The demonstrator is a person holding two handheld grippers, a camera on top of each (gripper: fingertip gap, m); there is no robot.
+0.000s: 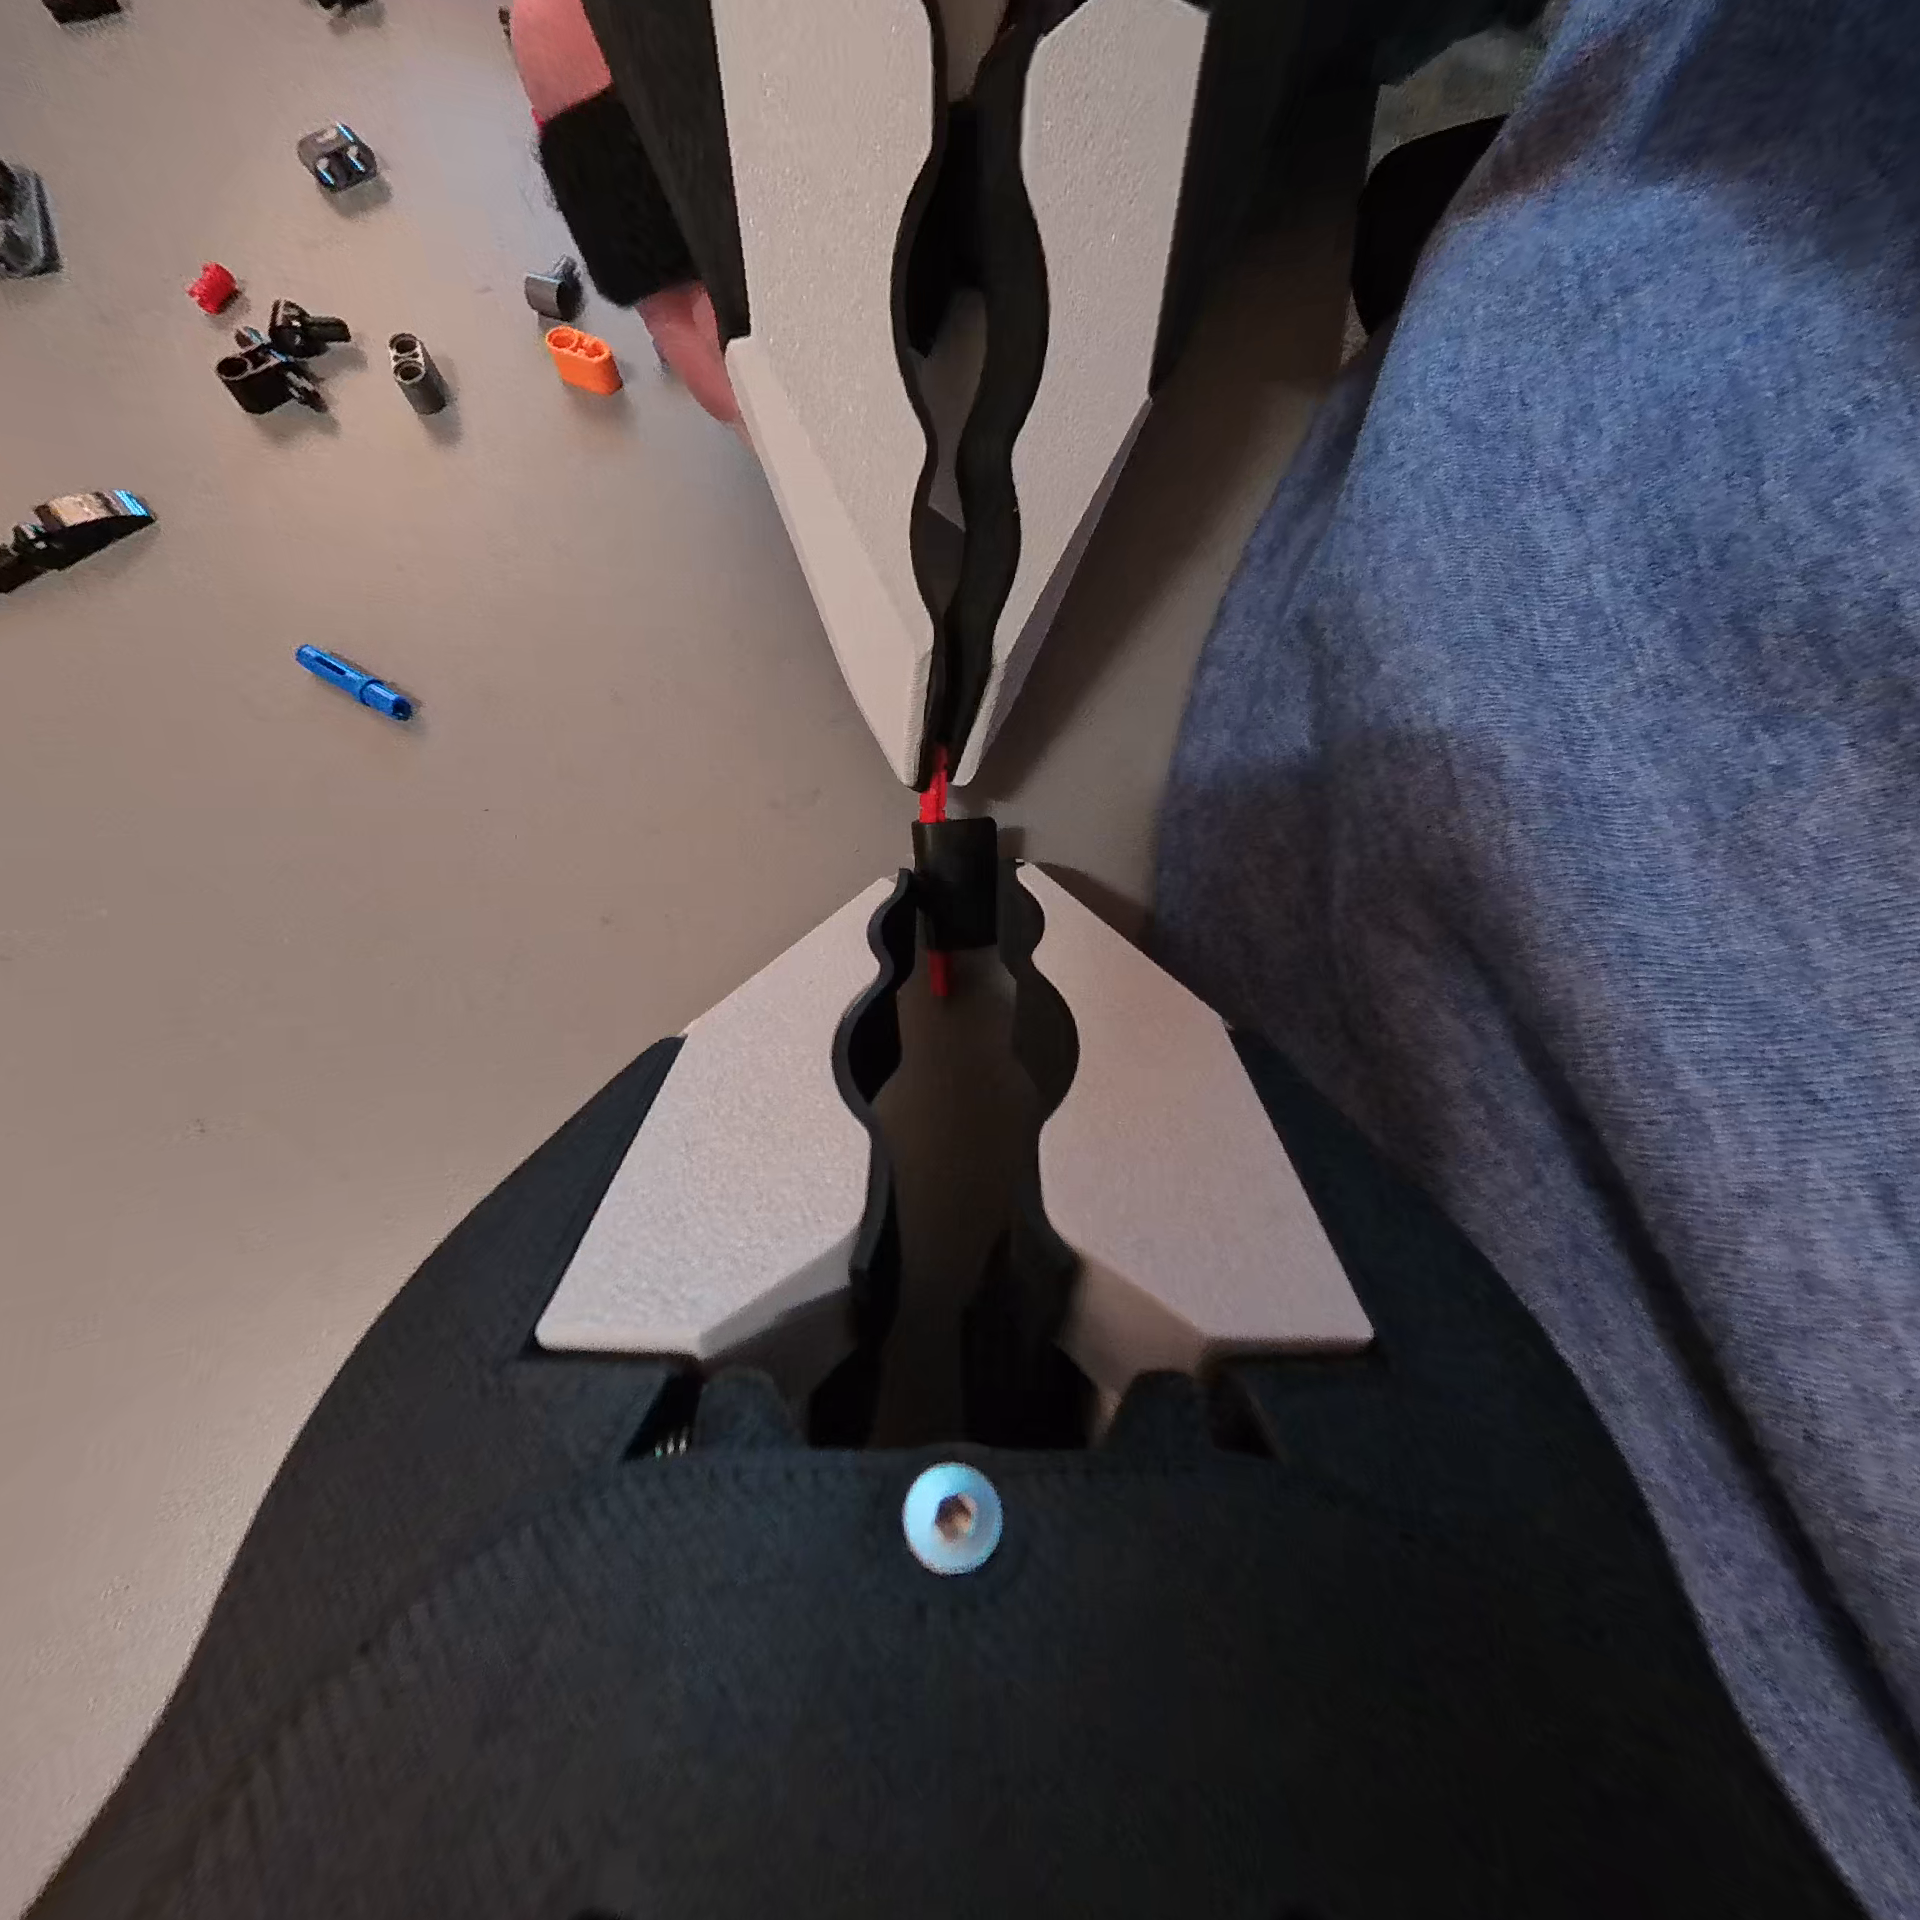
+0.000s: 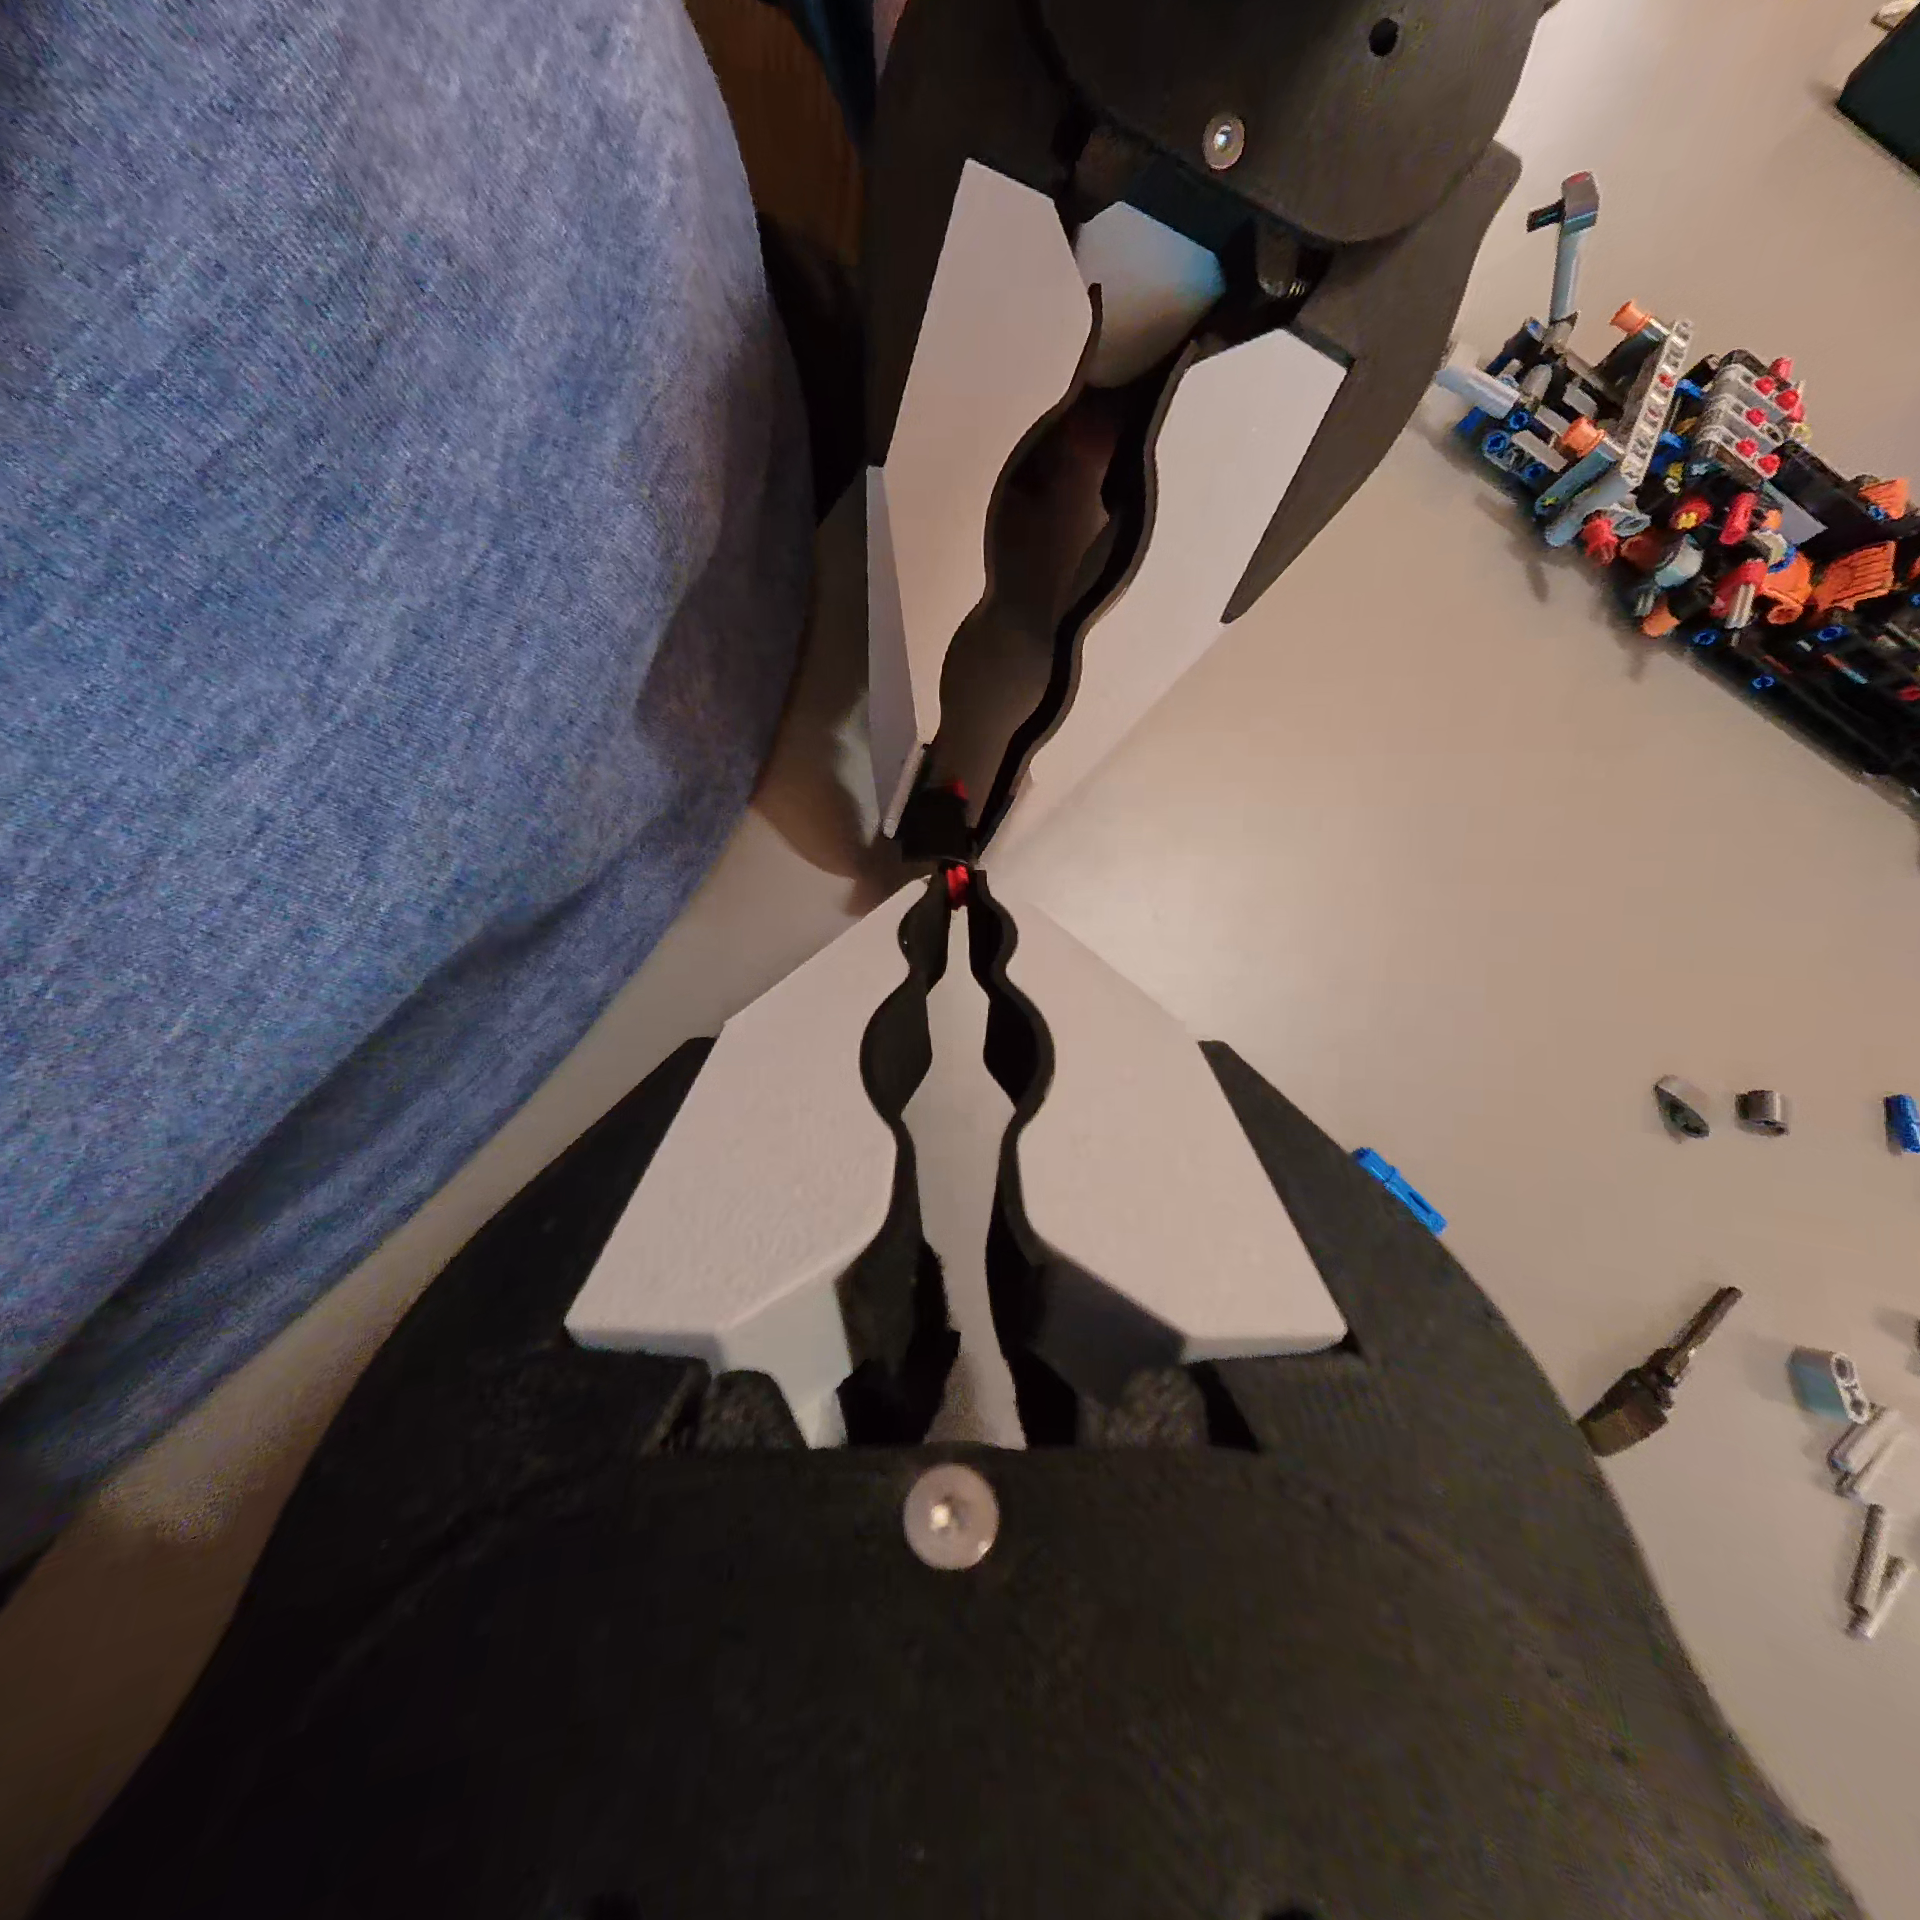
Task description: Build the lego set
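Note:
My left gripper (image 1: 958,896) is shut on a small black connector (image 1: 961,883), held above the table. A thin red axle (image 1: 932,806) passes through the connector and sticks out at both ends. My right gripper (image 1: 941,767) comes in from the top of the left wrist view, tip to tip with the left, and is shut on the axle's far end. In the right wrist view my right gripper (image 2: 954,902) pinches the red axle (image 2: 954,883). The left gripper (image 2: 940,823) opposite holds the black connector (image 2: 927,816).
Loose pieces lie on the beige table (image 1: 520,935): a blue pin (image 1: 353,681), an orange piece (image 1: 584,358), black connectors (image 1: 275,358). A partly built model (image 2: 1714,499) stands at the far right, with grey parts (image 2: 1860,1444) nearer. A person's blue shirt (image 1: 1558,727) is close beside both grippers.

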